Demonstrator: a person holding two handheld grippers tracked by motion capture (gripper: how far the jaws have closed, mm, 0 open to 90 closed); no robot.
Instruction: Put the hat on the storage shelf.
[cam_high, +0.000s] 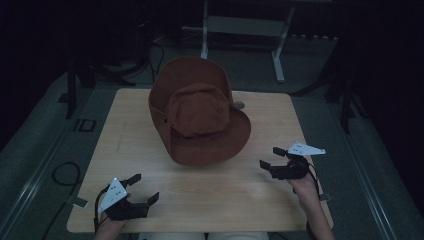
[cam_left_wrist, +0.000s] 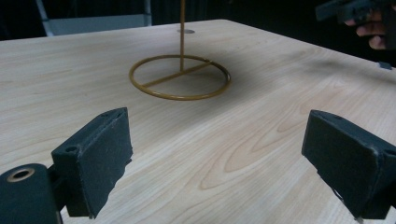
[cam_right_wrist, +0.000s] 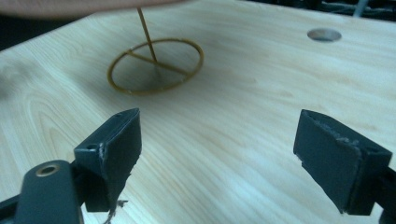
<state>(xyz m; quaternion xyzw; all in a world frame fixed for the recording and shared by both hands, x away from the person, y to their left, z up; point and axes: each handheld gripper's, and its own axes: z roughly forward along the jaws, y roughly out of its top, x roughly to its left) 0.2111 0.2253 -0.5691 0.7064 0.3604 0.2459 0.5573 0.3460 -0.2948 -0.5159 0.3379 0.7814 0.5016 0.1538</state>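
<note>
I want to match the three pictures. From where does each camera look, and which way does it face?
High view: above the person's side, down on the brown fabric hat; both forearms show.
Left gripper view: low at the table's near left, toward the round brass wire stand base; own open jaws.
Right gripper view: near right, same base; own open jaws.
Shared: base, light wooden table.

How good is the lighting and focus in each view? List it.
High view: dim, dark surroundings, brown hat lit on the table. Left gripper view: brighter, stand ring sharp, soft shadow beside it. Right gripper view: bright, ring slightly soft, top edge blurred.
</note>
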